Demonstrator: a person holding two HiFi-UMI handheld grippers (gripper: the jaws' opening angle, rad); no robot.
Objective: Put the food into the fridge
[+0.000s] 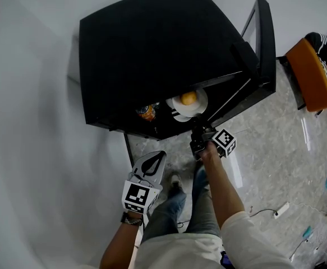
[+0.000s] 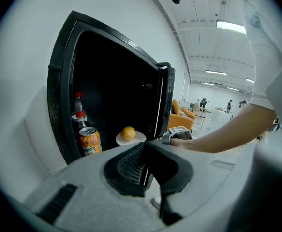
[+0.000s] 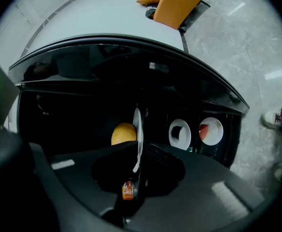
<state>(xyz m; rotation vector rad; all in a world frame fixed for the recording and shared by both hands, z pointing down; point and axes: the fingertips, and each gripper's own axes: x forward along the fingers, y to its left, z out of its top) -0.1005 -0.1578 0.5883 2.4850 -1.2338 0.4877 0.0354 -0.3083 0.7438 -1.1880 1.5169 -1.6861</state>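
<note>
Jeans (image 1: pixel 171 209) closest in, head view, over a grey stone floor (image 1: pixel 264 167). Left tool (image 1: pixel 159 158) low by the knee, jaws together, nothing in them, short of the fridge (image 1: pixel 152 55). Right tool (image 1: pixel 198 138) out at the fridge mouth, clamped on the near rim of a white plate (image 1: pixel 201 102) carrying an orange (image 1: pixel 188 98); plate sits inside the black cabinet. Orange-printed can (image 1: pixel 146 112) just left of the plate. Door (image 1: pixel 264 43) swung open to the right, close beside the right forearm (image 1: pixel 222 189). Orange chair (image 1: pixel 312 72) further right, well apart.

Left gripper view: jaws shut, empty. Red-capped bottle (image 2: pixel 78 111) stands behind the can near the fridge's left wall; plate and orange beside them, touching neither.

Right gripper view: plate seen edge-on, rim pinched between the pads, orange to its left in the picture. Two white dishes (image 3: pixel 180 134) deeper in the fridge, to the right; which shelf, cannot tell.
</note>
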